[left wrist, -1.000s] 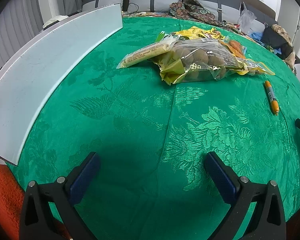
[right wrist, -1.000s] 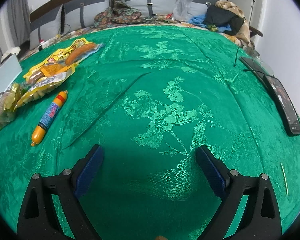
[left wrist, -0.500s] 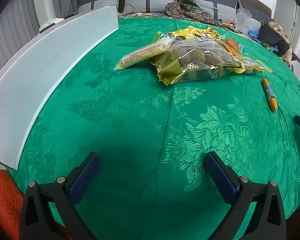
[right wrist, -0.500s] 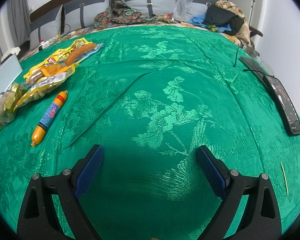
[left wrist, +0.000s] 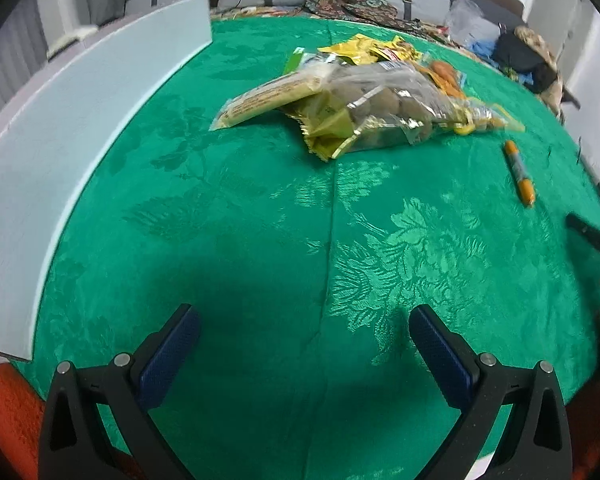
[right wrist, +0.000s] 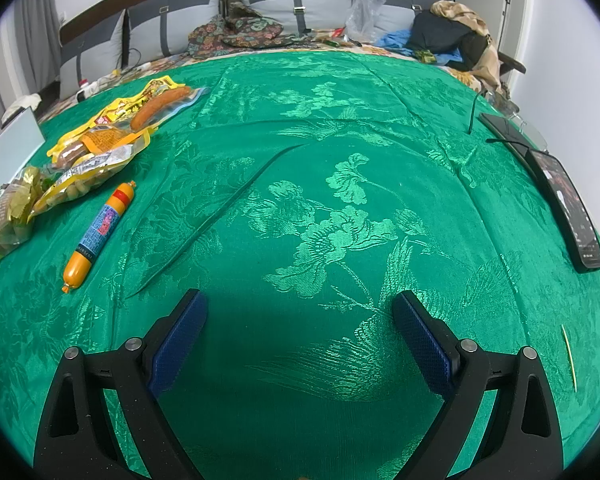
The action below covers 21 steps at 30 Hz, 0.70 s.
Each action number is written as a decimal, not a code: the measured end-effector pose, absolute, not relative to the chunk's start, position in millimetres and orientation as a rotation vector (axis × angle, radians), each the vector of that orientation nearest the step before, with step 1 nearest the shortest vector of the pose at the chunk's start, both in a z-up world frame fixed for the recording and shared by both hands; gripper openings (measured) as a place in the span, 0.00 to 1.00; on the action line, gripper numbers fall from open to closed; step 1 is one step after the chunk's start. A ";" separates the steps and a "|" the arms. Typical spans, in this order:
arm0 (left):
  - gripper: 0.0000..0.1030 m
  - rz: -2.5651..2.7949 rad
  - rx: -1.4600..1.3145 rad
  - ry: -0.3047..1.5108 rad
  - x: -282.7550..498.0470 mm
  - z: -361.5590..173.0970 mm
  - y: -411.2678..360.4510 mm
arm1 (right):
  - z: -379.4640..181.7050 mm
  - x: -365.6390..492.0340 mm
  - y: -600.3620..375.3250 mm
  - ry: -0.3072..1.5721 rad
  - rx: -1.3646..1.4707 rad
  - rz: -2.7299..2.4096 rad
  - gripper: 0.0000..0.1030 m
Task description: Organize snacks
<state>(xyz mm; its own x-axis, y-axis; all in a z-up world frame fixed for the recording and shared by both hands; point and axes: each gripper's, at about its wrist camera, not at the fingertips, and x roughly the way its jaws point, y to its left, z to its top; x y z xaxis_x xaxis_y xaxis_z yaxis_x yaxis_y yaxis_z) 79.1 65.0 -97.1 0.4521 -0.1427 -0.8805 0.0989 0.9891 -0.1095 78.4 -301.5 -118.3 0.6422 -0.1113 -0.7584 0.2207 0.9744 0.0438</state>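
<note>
A heap of snack packets point(left wrist: 374, 110) lies on the green tablecloth point(left wrist: 260, 232), far ahead of my left gripper point(left wrist: 305, 318), which is open and holds nothing. A clear bag of brown balls tops the heap; a long beige packet point(left wrist: 268, 98) sticks out to its left. A lone orange sausage stick point(left wrist: 520, 170) lies right of the heap. From the right wrist, the same sausage stick point(right wrist: 100, 228) and packets point(right wrist: 100, 140) sit at the far left. My right gripper point(right wrist: 300, 306) is open over bare cloth.
A long white board point(left wrist: 72, 120) stands along the table's left edge. Two dark phones point(right wrist: 564, 200) with a cable lie at the right edge, and a thin stick point(right wrist: 569, 356) lies near the front right. A sofa with cushions and clothes is behind the table.
The left wrist view has tilted and shifted, so the snack heap now sits a little nearer and more central. The right gripper has not moved.
</note>
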 end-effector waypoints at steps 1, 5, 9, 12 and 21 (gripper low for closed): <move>1.00 -0.152 -0.062 1.088 81.2 -96.4 68.6 | -118.2 78.3 -301.5 0.853 0.137 -0.190 0.94; 1.00 -0.148 -0.130 1.089 98.6 -86.7 85.6 | -118.1 78.3 -301.5 0.853 0.137 -0.190 0.94; 1.00 -0.131 -0.162 1.058 125.3 -65.8 90.9 | -118.0 78.3 -301.4 0.853 0.137 -0.190 0.94; 1.00 -0.141 -0.173 1.039 145.7 -51.7 84.7 | -118.1 78.3 -301.4 0.853 0.137 -0.190 0.94; 1.00 -0.345 -0.054 0.997 181.3 -30.0 26.8 | -118.4 78.3 -301.3 0.853 0.137 -0.190 0.94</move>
<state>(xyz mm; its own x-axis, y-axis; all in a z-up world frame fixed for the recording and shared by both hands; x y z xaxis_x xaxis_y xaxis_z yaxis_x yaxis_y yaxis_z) 181.3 26.8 -30.0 0.4929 -0.3088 -0.8134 0.2600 0.9444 -0.2010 78.3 -301.3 -118.4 0.6423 -0.1114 -0.7583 0.2207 0.9744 0.0438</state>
